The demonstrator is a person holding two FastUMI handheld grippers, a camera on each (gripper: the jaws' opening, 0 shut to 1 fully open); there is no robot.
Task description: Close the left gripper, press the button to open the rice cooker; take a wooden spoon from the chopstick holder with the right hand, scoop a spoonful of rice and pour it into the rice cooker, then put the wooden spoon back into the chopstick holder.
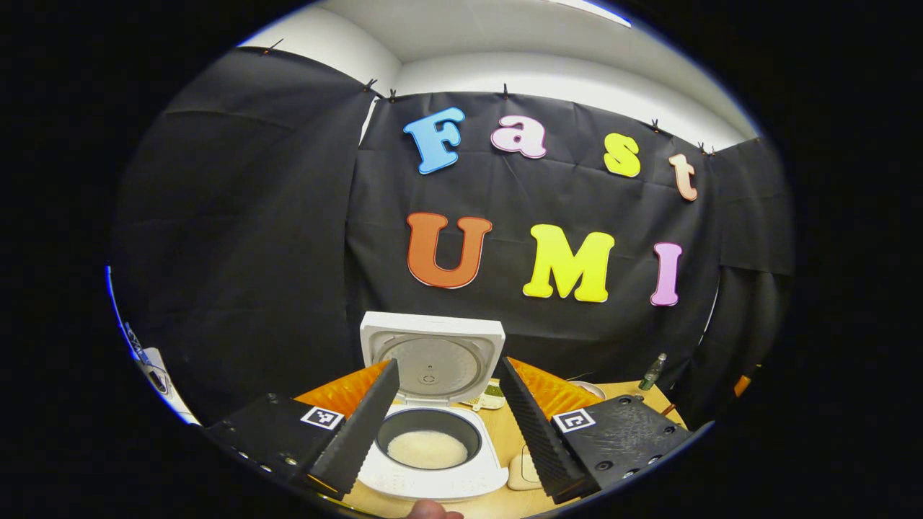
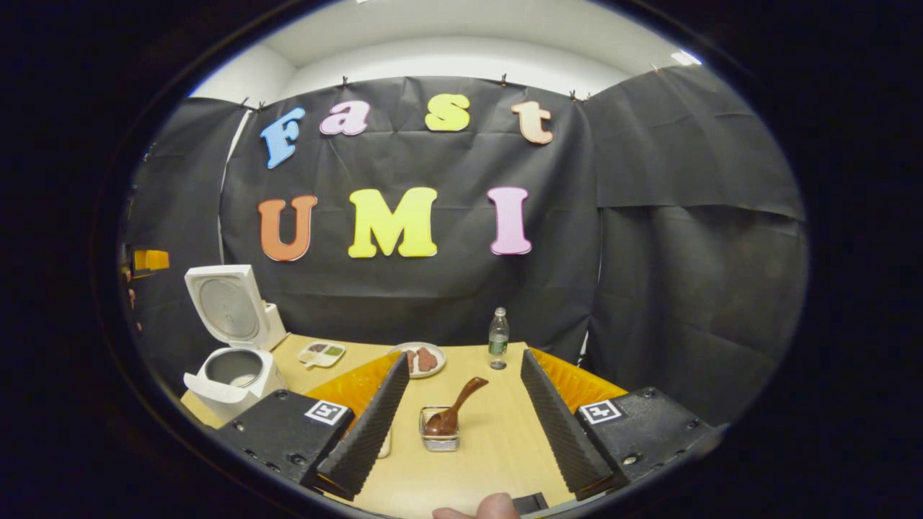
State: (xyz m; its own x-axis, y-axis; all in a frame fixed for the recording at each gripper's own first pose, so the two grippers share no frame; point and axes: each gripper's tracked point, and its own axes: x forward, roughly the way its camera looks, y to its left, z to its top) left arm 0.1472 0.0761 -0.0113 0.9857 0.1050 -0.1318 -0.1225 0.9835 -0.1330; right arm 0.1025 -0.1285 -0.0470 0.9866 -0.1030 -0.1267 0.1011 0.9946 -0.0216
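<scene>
In the left gripper view, the left gripper (image 1: 447,418) hangs over the near edge of the wooden counter (image 1: 505,440) with its jaws spread wide and nothing between them. A fingertip (image 1: 430,510) of the person shows at the bottom edge. Just past the jaws stands the white rice cooker (image 1: 430,461), its lid (image 1: 433,357) swung up and standing upright at the back. The dark inner pot (image 1: 429,432) is open to view, with a pale layer of rice (image 1: 427,449) at its bottom. Farther back on the right stands a small green bottle (image 1: 652,371) near the black cloth wall.

In the right gripper view, the right gripper (image 2: 461,422) also has its jaws spread, holding nothing. A fingertip (image 2: 496,507) shows at the bottom edge. Between the jaws, and apart from them, a small clear chopstick holder (image 2: 439,429) sits on the counter with the wooden spoon (image 2: 454,411) resting in it, bowl down and handle leaning up to the right. Beyond it lie a round plate (image 2: 422,358) with brown pieces, a divided dish (image 2: 322,352), and the bottle upright. The open rice cooker stands far to the left.
</scene>
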